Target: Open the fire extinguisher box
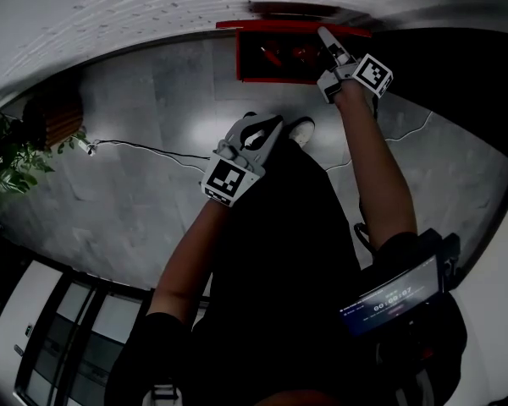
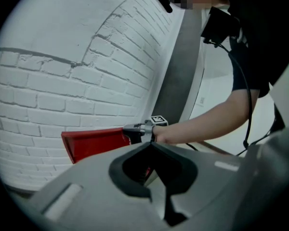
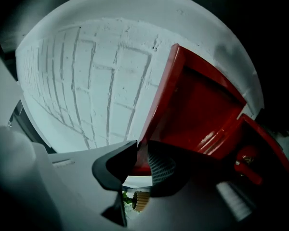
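A white brick wall (image 3: pixel 86 81) meets a grey tiled floor (image 1: pixel 152 100). One red fire extinguisher box (image 1: pixel 240 57) sits at the foot of the wall, probably so that it is out of the walkway but easy to reach. Its one lid (image 3: pixel 192 105) is tipped up off the box, so red extinguisher parts (image 1: pixel 275 56) show inside; how many, I cannot tell.

A person stands over the box holding two grippers. The right gripper (image 1: pixel 326 36) reaches down to the box, its fingers narrowed and pinching the lid's edge. That hold looks suited to swinging the lid upward. The left gripper (image 1: pixel 273 127) hangs above the floor, well apart from the box, with its fingertips together on nothing. It seems idle, since one grip appears enough. One thin cable (image 1: pixel 144 149) trails across the floor.
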{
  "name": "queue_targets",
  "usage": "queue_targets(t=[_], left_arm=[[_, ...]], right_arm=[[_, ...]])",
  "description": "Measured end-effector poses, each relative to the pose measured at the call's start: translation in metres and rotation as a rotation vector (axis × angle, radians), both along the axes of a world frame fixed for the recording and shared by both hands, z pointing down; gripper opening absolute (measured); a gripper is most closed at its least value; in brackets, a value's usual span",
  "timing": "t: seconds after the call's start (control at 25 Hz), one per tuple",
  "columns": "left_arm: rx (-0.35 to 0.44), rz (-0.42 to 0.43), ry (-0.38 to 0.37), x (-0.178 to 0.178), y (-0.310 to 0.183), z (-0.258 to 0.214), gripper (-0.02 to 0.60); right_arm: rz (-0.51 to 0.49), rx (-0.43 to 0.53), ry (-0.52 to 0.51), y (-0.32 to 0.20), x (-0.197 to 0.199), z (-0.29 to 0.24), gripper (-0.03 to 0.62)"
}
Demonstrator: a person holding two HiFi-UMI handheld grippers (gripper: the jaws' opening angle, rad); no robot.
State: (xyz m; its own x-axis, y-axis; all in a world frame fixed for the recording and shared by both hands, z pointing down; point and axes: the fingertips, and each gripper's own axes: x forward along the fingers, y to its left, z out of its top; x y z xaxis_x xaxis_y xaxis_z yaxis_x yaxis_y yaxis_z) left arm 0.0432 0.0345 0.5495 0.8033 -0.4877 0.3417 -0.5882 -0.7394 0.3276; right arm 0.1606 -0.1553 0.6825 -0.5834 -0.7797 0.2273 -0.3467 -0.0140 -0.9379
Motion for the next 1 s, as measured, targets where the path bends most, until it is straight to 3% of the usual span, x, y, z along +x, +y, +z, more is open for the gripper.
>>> queue_targets(t=[0.32,0.72,1.0], left_arm=[[0.008,-0.032,-0.004,-0.007,-0.002,-0.002,0.001],[0.041,-0.021,-0.004,-0.002,-0.008,-0.009,0.002],[0.086,-0.004,-0.011,0.000,-0.002,-0.042,0.002]], right_arm=[[0.035,0.048,0.020,-0.046,0.020,-0.011,0.072],[0.001,0.023,0.033,-0.021,0.018,-0.012,0.072],[-0.120,0.139,0.064,0.011,0.001,-0.077,0.072]])
